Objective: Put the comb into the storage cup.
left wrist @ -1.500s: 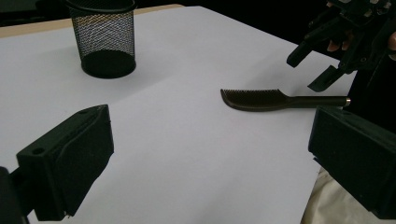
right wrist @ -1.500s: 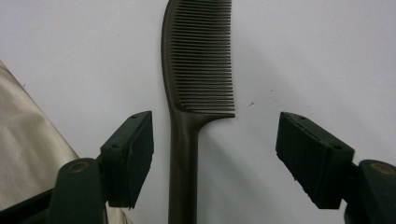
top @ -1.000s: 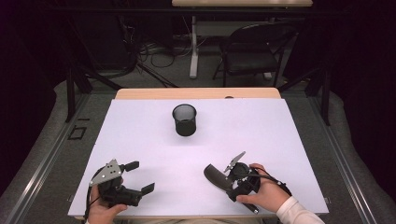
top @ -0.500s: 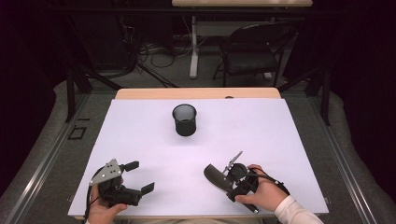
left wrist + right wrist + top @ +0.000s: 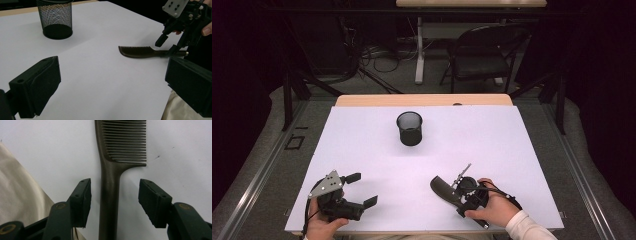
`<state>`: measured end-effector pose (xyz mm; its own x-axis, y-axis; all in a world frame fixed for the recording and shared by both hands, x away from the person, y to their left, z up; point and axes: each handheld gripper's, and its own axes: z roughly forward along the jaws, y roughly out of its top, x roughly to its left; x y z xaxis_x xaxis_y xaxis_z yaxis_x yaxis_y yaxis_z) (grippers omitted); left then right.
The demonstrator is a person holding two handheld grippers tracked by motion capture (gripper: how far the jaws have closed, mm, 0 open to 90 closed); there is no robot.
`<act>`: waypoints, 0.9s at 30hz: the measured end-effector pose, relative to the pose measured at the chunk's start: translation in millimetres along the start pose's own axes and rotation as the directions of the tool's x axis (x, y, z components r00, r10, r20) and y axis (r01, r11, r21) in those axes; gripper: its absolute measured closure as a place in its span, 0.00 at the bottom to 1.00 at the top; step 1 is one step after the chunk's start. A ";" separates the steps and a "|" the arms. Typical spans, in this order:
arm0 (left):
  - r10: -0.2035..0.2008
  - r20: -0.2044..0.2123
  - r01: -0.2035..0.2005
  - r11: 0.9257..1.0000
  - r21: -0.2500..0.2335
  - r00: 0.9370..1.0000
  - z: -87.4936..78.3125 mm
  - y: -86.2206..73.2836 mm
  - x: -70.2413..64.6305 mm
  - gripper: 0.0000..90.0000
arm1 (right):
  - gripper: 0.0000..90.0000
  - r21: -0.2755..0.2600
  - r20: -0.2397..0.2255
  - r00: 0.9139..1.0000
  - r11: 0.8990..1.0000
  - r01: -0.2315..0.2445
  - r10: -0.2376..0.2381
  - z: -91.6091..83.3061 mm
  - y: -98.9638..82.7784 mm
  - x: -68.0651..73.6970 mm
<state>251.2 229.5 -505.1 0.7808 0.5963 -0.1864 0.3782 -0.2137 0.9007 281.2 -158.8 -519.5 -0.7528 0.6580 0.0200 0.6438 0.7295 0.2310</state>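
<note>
A dark brown plastic comb with a long straight handle lies flat on the white sheet-covered surface, near the edge closest to the person and on the right half of it. In the right gripper view its handle runs up between the two black jaws of the right gripper, with the toothed head beyond the jaw tips and the teeth pointing to that view's right. The jaws have just been closing, yet a gap of white surface shows on each side of the handle, wider on the right, so neither pad presses on it. In the high view the right gripper sits low over the comb, held by the person's right hand, whose cream sleeve enters from the bottom edge. The left gripper view shows the same comb lying on the surface with the right gripper standing over its handle end.

The left gripper rests near the front left corner of the surface, held by the person's left hand, with a grey three-cornered plate on top. Its jaws stand wide apart with nothing between them.

A black wire-mesh pen cup stands upright towards the far middle of the surface, well apart from both grippers and from the comb. In the left gripper view the cup shows at the upper left.
</note>
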 end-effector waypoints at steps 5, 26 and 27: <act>0.000 0.002 0.000 1.000 0.001 1.000 -0.1 0.0 0.3 0.00 | 0.52 0.012 -0.005 1.000 1.000 -0.008 0.008 0.8 -0.3 -0.2; -0.002 -0.008 0.002 1.000 0.001 1.000 0.2 -0.4 0.4 0.00 | 0.68 0.051 -0.023 1.000 0.999 0.006 -0.005 3.6 0.4 -0.8; -0.002 -0.008 0.002 1.000 0.001 1.000 0.2 -0.4 0.4 0.00 | 0.69 0.052 -0.024 1.000 0.999 0.007 -0.005 3.9 0.4 -0.6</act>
<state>251.4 229.7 -505.6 0.7763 0.6026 -0.1851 0.3804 -0.2136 0.8998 282.5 -158.1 -523.1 -0.7593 0.6493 0.0424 0.6451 0.7426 0.1802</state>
